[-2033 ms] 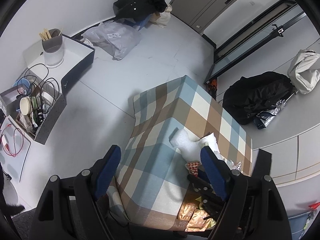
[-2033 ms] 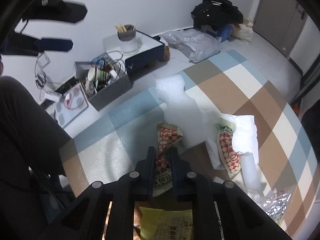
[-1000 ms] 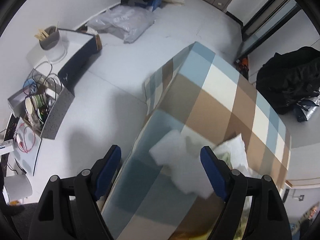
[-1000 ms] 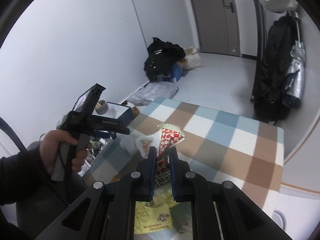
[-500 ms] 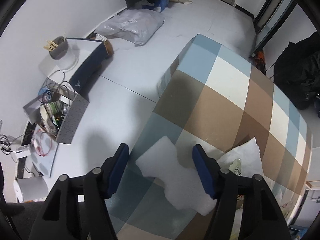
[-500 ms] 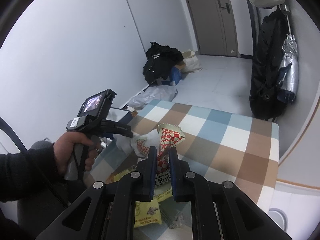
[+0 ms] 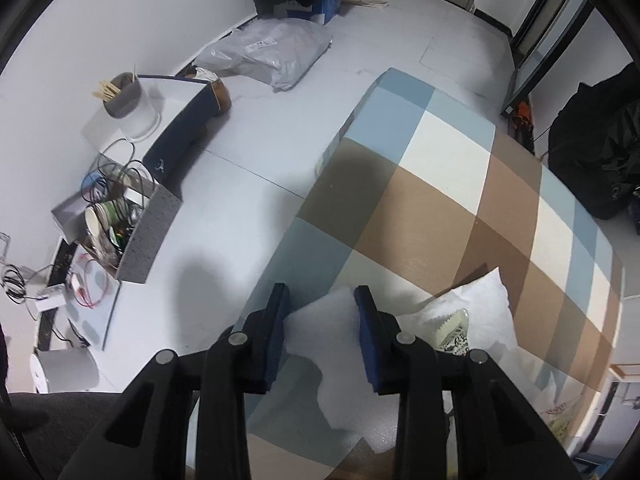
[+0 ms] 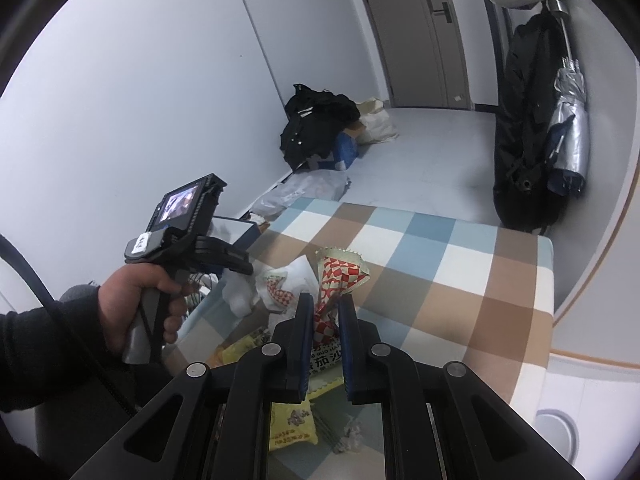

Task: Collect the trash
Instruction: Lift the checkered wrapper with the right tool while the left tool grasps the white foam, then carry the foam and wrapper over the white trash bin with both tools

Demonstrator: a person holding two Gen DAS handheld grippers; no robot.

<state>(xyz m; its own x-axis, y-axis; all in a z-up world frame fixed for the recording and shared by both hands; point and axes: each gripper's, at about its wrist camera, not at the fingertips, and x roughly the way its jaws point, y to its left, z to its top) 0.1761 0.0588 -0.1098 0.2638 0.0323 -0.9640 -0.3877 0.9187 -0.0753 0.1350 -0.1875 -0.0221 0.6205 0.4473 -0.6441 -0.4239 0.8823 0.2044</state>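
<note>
My left tongs (image 7: 320, 304) are closing around the light, squashy white foam sheet (image 7: 320, 344) at its raised edge, while my right tongs (image 8: 323, 312) pinch the crinkly red-checked wrapper (image 8: 340, 276).

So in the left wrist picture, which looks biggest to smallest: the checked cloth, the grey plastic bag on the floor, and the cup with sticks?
1. Checked cloth, by far the biggest.
2. Grey plastic bag.
3. Cup with sticks, smallest.
The bag and cup lie farther from the camera, so the fisheye view may shrink them.
</note>
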